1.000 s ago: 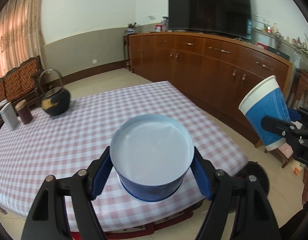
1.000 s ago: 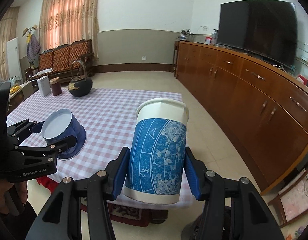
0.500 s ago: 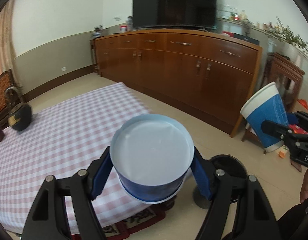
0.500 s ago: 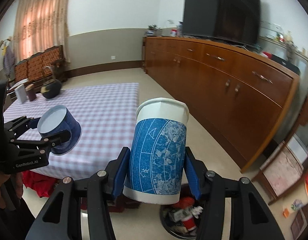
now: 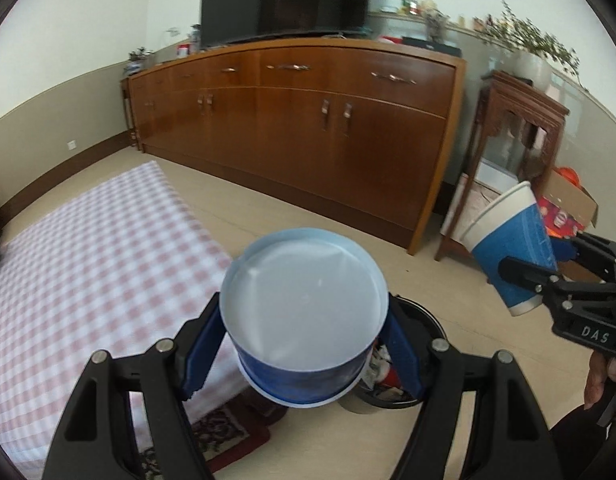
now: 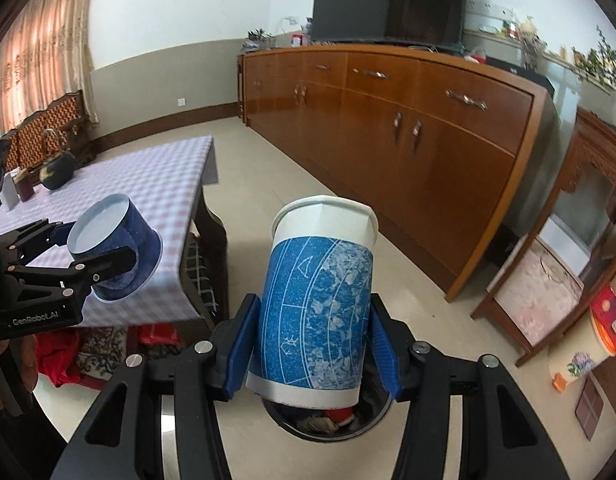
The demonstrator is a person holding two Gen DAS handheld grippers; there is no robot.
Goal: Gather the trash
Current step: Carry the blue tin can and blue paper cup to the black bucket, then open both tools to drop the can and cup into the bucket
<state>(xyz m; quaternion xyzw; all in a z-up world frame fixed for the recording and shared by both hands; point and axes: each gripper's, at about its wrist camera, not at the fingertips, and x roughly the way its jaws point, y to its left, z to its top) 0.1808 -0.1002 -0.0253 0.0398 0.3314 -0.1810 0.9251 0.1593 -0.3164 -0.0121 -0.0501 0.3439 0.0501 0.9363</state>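
Observation:
My left gripper is shut on a short blue paper bowl, whose round white face is turned to the camera. My right gripper is shut on a tall blue-and-white paper cup, held upright with a slight tilt. A black round trash bin stands on the floor right under the cup, with rubbish inside. The left wrist view shows the bin just behind the bowl, and the cup in the right gripper at the right. From the right wrist camera, the bowl hangs in the left gripper over the table's corner.
A table with a pink checked cloth lies to the left, and a dark teapot sits at its far end. A long wooden sideboard with a TV runs along the wall. A small wooden stand and a cardboard box are at the right.
Both grippers have swung right, from above the table to the bin beside its end, and sunk a little. Each still grips its item as before.

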